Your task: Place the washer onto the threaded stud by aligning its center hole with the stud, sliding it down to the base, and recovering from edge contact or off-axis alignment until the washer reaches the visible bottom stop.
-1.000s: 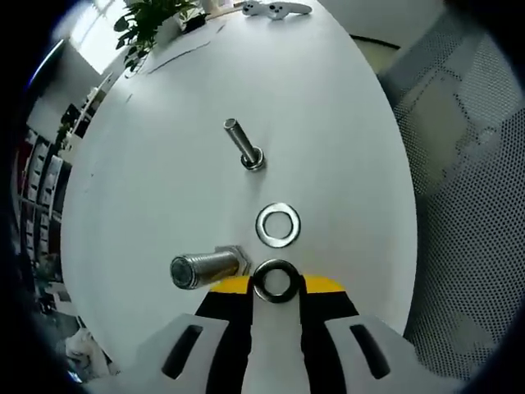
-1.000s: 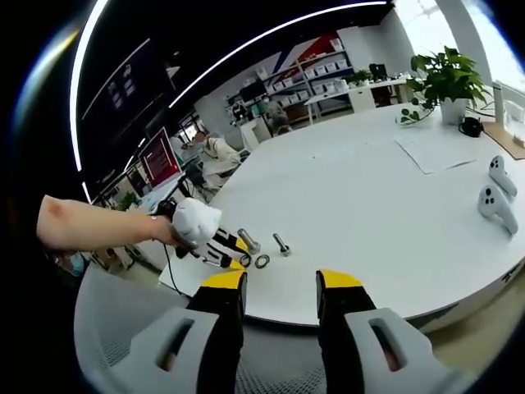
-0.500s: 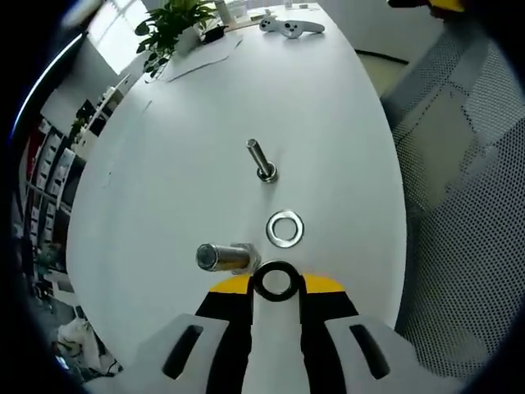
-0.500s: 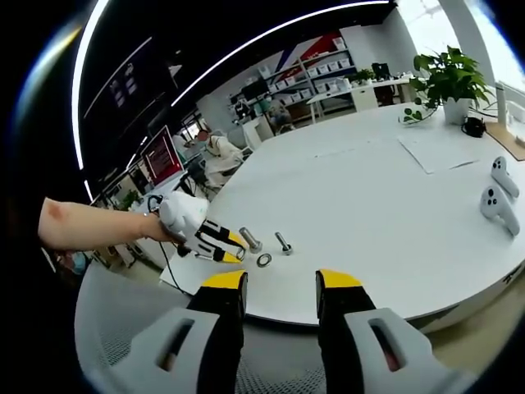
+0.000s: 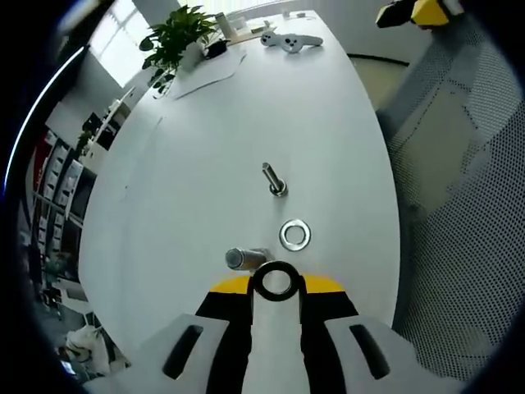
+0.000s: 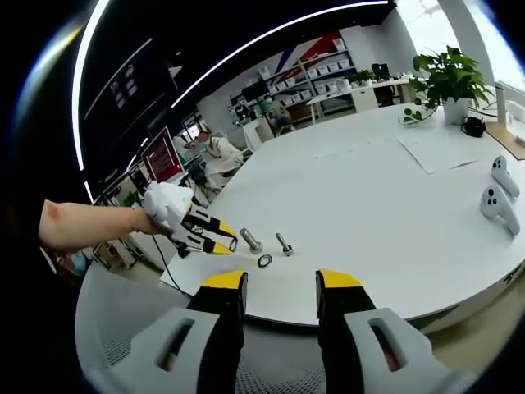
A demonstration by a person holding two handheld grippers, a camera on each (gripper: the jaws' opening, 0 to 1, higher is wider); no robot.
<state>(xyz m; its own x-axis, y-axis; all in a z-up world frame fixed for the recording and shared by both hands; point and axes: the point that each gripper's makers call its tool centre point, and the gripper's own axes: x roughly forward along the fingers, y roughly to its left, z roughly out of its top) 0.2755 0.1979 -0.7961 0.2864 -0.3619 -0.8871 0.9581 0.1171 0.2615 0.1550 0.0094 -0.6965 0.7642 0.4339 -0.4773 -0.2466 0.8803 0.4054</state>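
- Looking along the left gripper (image 5: 277, 284), we see its jaws clenched on a dark washer (image 5: 276, 281) at lower centre, above the large threaded stud (image 5: 246, 258); a second washer (image 5: 294, 235) and a small bolt (image 5: 274, 180) lie beyond on the table (image 5: 205, 148).
- We risk edge contact (the hole sits off-axis from the stud).
- Right gripper view: the right gripper (image 6: 280, 295) is spread apart, holding nothing, at the bottom.

In the right gripper view the washer (image 6: 233, 244) in the left tool (image 6: 227, 245) is too small to make out. The left tool's tips hide the thick stud's (image 5: 246, 258) base.
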